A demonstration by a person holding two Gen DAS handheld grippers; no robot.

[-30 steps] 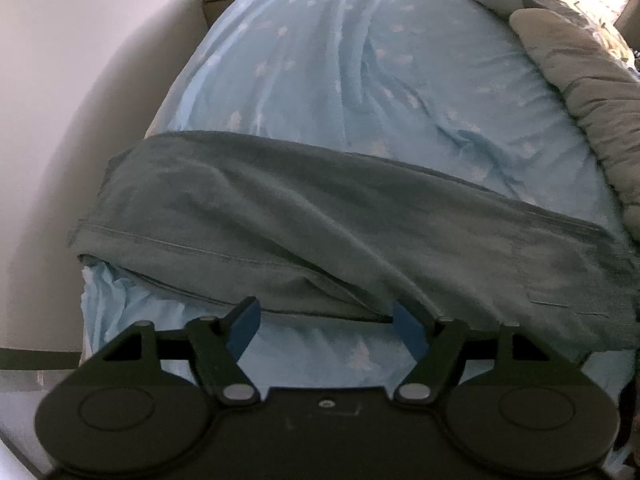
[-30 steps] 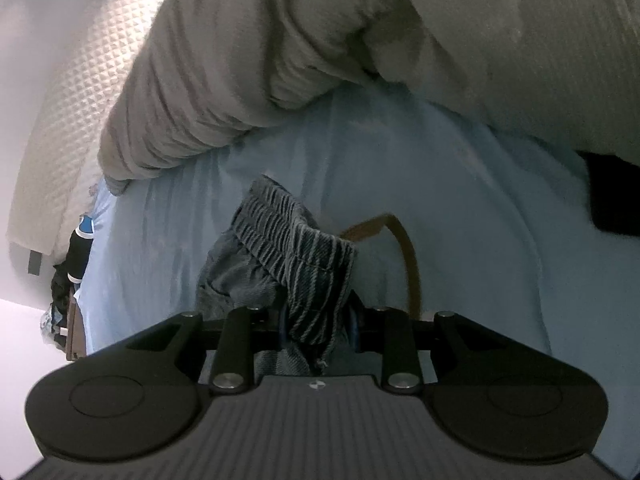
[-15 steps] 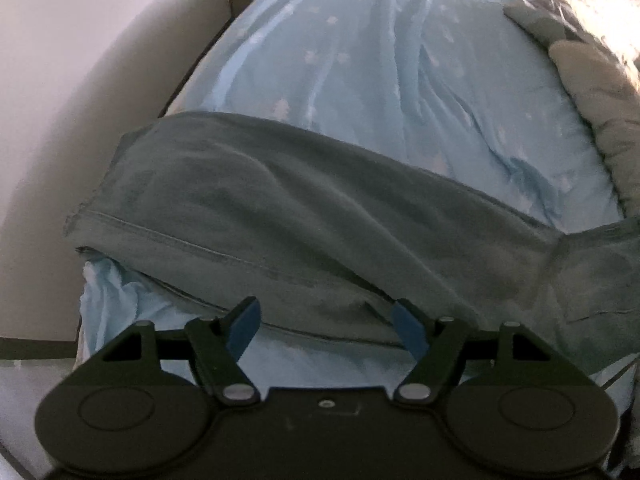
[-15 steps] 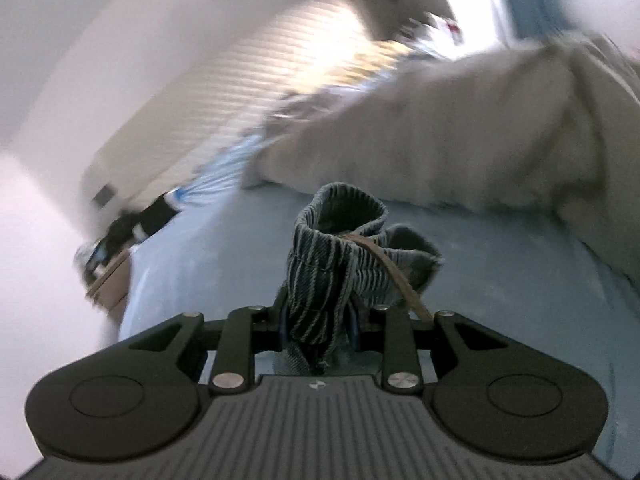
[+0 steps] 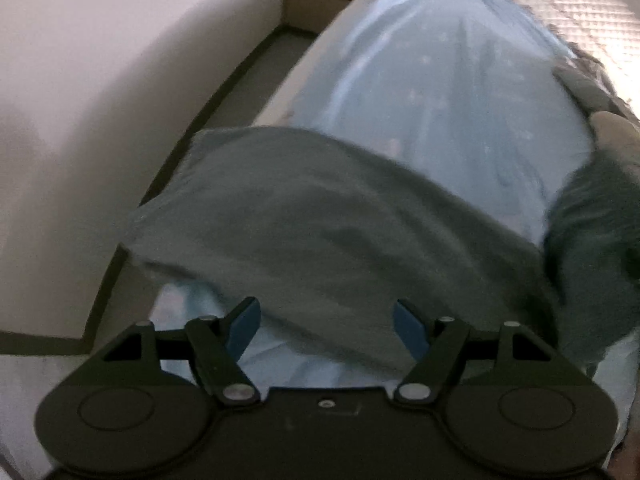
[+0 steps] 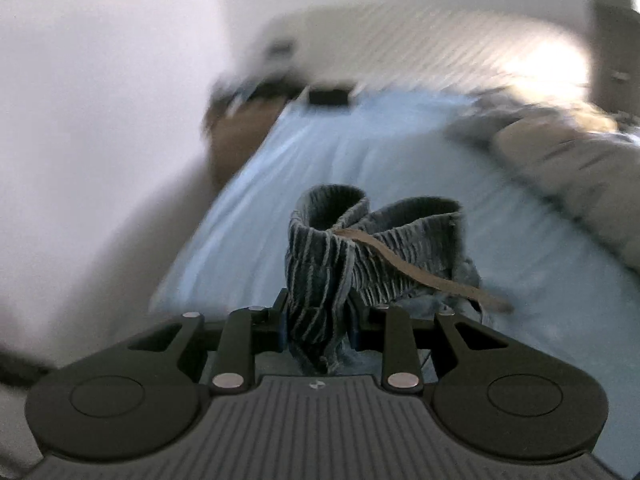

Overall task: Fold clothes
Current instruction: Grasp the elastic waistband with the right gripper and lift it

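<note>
Right gripper (image 6: pixel 320 330) clamps ribbed waistband (image 6: pixel 340 248) — left gripper (image 5: pixel 326 322) fingers spread, empty, over soft trousers (image 5: pixel 320 220).

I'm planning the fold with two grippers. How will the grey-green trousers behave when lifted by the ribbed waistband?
Probably floppy: the waistband bunches and curls where the right gripper pinches it. The trousers drape flat over the bed, so the legs will likely trail and sag. The loose drawstring may dangle and snag.
</note>
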